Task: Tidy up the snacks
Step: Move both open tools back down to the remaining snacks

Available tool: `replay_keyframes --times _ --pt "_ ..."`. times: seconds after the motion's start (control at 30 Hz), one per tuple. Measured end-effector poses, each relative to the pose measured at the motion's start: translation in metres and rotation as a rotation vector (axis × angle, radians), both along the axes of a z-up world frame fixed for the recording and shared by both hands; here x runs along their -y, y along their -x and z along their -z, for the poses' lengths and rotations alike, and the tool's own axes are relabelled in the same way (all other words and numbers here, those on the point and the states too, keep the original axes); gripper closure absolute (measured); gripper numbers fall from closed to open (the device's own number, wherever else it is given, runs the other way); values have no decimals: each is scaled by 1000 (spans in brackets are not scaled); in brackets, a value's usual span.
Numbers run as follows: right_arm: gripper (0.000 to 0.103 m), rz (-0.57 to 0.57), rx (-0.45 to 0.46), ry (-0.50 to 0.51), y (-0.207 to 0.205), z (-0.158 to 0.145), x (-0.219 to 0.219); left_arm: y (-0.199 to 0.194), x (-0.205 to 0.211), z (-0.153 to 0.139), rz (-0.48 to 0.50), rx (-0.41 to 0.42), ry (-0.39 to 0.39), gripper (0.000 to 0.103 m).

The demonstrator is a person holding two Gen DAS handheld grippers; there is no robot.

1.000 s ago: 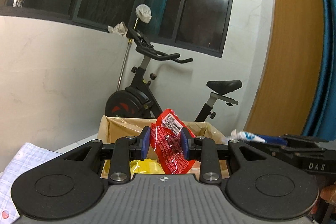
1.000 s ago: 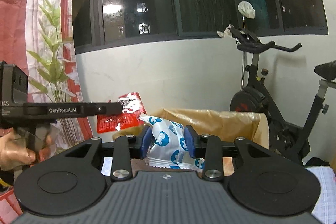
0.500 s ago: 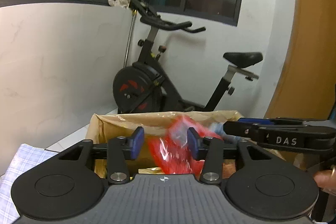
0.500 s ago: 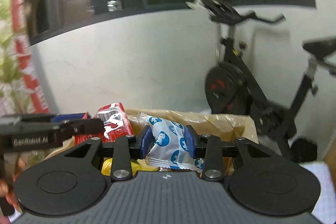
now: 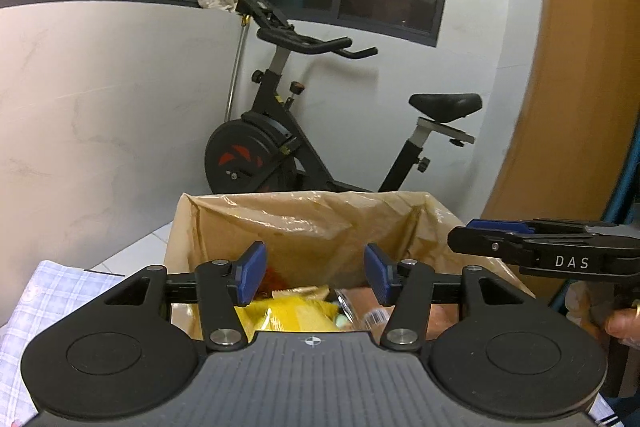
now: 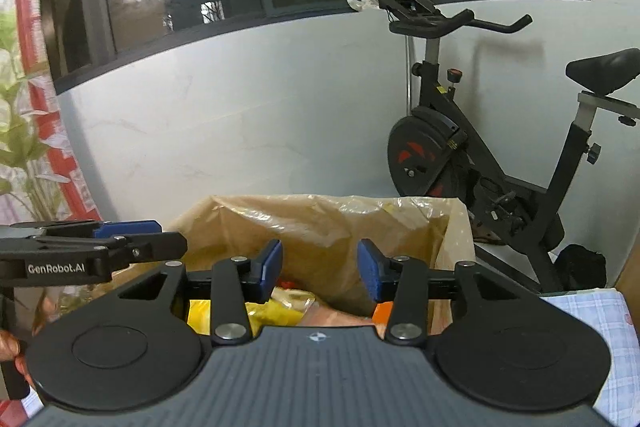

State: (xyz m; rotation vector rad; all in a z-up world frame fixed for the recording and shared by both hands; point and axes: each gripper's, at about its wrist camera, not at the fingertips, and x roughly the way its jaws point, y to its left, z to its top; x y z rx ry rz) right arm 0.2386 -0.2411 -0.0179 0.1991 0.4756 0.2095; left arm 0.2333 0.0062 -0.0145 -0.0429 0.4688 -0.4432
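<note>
Left wrist view: the left gripper (image 5: 313,277) is hovering over the cardboard box (image 5: 320,227), its jaws having just been opening and now standing released with nothing between the blue pads (image 5: 250,277). Snack packets (image 5: 292,315) are lying inside the box at 6 o'clock below the pads; the right gripper (image 5: 472,233) is reaching in at 3 o'clock. Right wrist view: the left gripper is entering at 9 o'clock; the right gripper, likewise released and empty after opening, is pointing into the box over the packets. An exercise bike (image 6: 480,147) is standing at 2 o'clock
</note>
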Motion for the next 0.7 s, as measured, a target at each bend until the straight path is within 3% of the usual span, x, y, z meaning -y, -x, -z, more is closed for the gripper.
replay_keyframes --times 0.2,0.37,0.7 --pt "58 -14 56 19 49 0 2 43 -9 6 11 -1 20 47" --pt "58 -18 85 24 86 6 4 74 -9 35 6 -57 45 47" --pt "58 -4 -37 27 134 59 9 102 25 118 68 -234 63 47"
